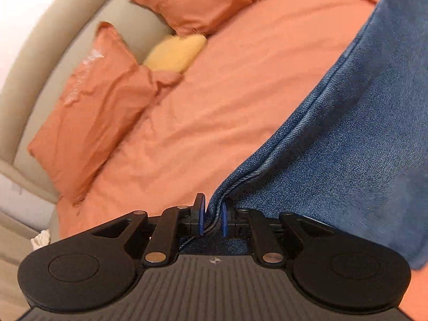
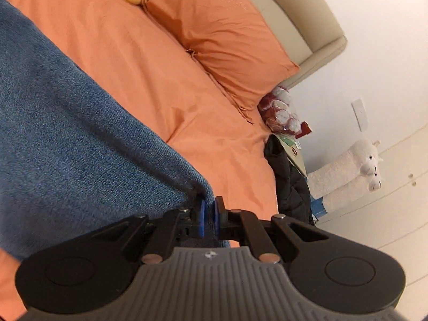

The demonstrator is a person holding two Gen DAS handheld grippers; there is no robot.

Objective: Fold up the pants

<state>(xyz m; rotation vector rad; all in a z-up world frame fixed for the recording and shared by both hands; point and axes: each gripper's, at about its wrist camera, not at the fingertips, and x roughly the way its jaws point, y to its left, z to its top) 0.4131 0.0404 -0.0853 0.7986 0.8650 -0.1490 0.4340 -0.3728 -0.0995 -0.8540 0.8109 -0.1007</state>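
Note:
Blue denim pants stretch over an orange-covered bed. My left gripper is shut on the pants' edge, with denim pinched between its blue pads, and the cloth runs up and to the right from it. In the right wrist view the same pants fill the left side. My right gripper is shut on a corner of the pants, with cloth between its pads. Both held edges are lifted off the bed.
Two orange pillows and a yellow cushion lie at the beige headboard. Right of the bed stand a black bag, a red-and-white bundle and a white plush toy by the white wall.

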